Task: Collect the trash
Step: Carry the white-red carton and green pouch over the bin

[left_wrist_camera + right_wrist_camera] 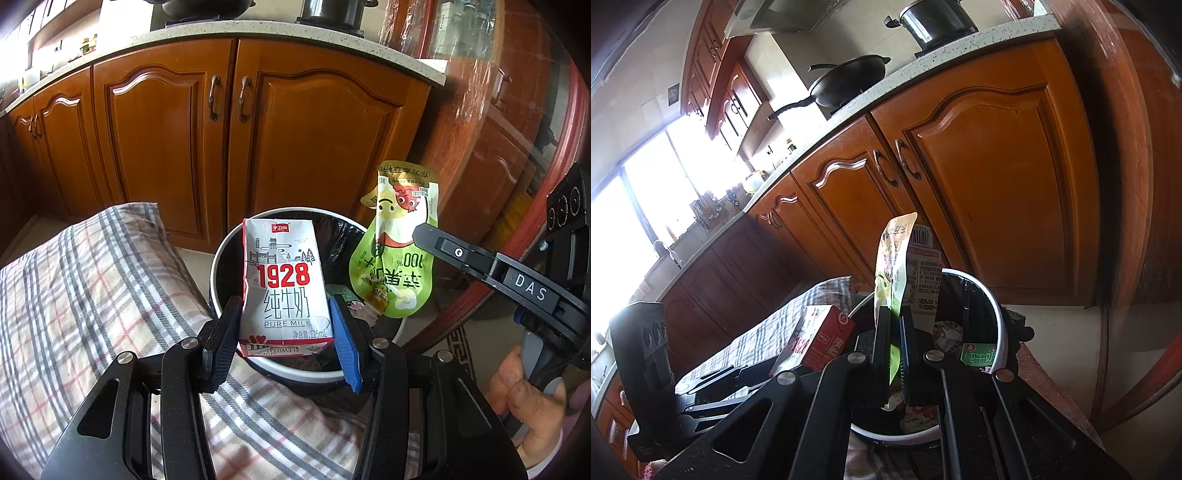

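My left gripper [284, 328] is shut on a white and red "1928" milk carton [282, 284] and holds it upright over the near rim of the round white-rimmed trash bin [221, 254]. My right gripper [895, 339] is shut on a green juice pouch [894, 266], held upright over the bin [997, 321]. In the left wrist view the pouch [399, 243] hangs upside down at the bin's right side, pinched by the right gripper's finger [439, 240]. The carton [820, 336] shows at left in the right wrist view. Other wrappers lie inside the black-lined bin.
A plaid cloth-covered surface [92, 288] lies left of the bin. Wooden kitchen cabinets [177, 147] stand behind it, with a counter holding a wok [849, 85] and a pot [934, 22]. A round red-brown table edge [517, 166] curves on the right.
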